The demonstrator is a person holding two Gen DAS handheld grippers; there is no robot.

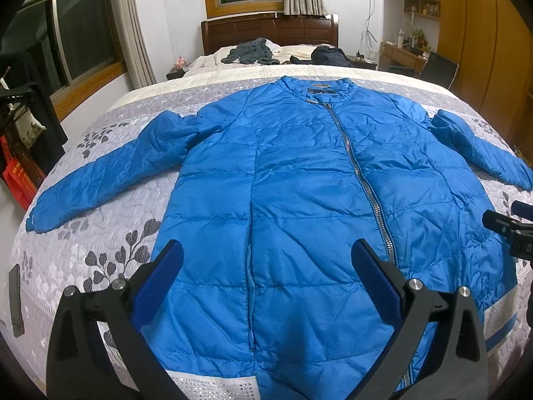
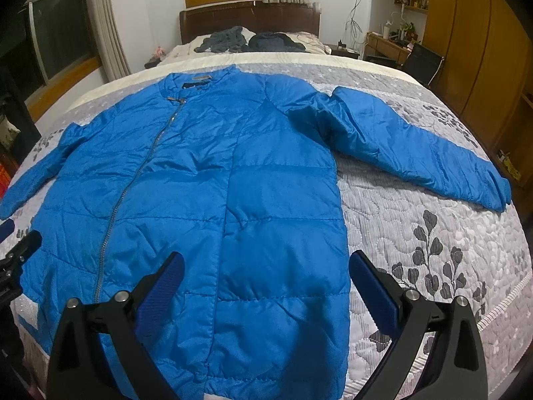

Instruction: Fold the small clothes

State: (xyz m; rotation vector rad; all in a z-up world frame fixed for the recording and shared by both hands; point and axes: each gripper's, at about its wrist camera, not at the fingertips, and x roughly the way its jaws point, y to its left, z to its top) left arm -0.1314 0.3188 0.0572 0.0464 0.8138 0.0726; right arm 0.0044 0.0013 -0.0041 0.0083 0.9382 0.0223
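Blue jacket (image 1: 299, 180) lies flat, both tools (image 1: 266, 266) (image 2: 266, 266) spread above it

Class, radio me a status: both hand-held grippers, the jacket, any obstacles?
Left hand-held gripper open, right hand-held gripper open. Blue jacket flat, zipped, sleeves out. Nothing on it.

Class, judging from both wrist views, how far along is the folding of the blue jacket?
Done: the blue jacket lies flat on the bed, zipped, sleeves spread. In hand: nothing; the left claw and right claw hover open over its hem. Left: every fold, sleeves included.
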